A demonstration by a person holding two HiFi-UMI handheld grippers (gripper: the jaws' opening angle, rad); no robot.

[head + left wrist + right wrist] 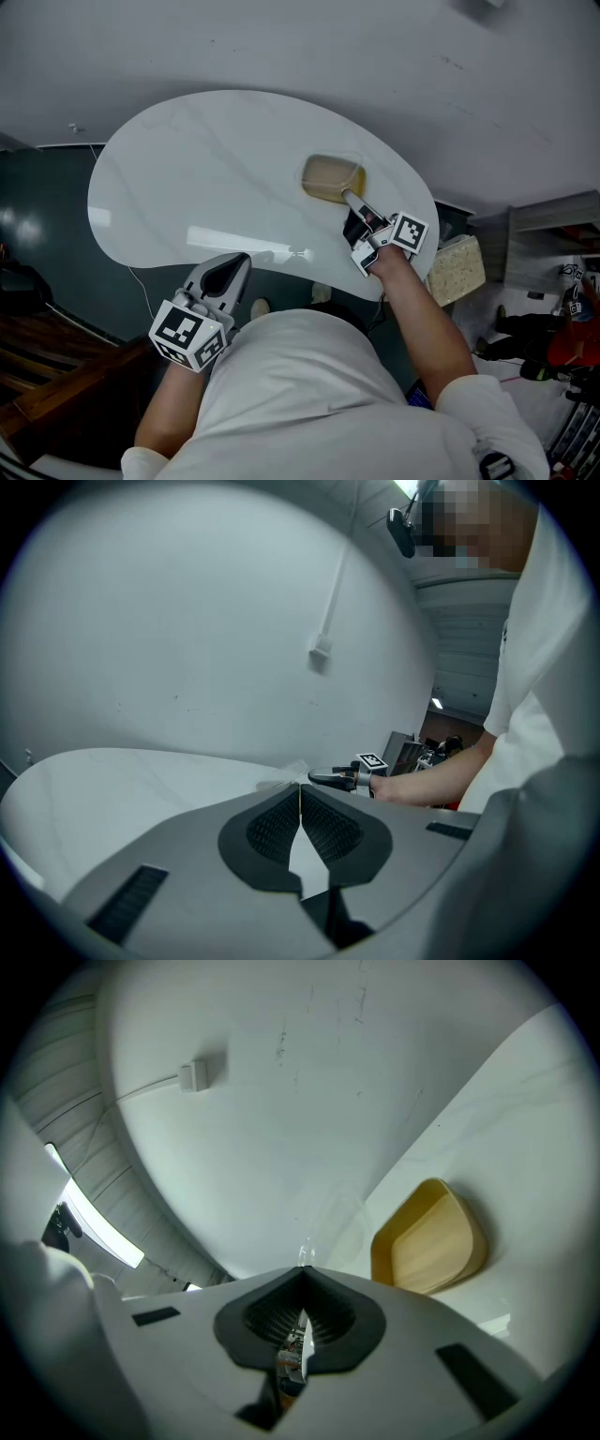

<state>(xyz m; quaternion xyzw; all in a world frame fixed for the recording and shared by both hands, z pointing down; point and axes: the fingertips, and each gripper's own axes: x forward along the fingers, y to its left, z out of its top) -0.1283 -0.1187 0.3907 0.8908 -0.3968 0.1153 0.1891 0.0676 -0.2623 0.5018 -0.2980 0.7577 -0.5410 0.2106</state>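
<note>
A white, kidney-shaped table (178,187) is seen from above, set against a pale wall. A shallow tan tray (331,178) with rounded corners lies on the far right part of the tabletop. A sheet of clear film (339,1215) is faintly made out over and beside it.

The right gripper (350,198) is held at the tray's near edge. Its jaws are pressed together, and in the right gripper view a thin sliver of the clear film is seen standing out from their tips. The film therefore appears to be pinched, though only by a narrow margin. The left gripper (236,265) is held low at the table's near edge, close to the person's white shirt and well apart from the tray. Its jaws are closed tip to tip, with nothing between them.

Several risks can be judged from this:

- **Slipping:** So little film is caught that it could slide out of the jaws if it is pulled sharply.
- **Dragging or tipping:** The tray looks light and is not held down by anything. A pull on the film could drag or tip it toward the table's right edge, which is near.
- **Tearing:** Thin film could stretch or tear where it is pinched.

How far the film reaches cannot be told — it is almost invisible against the white surface.
</note>
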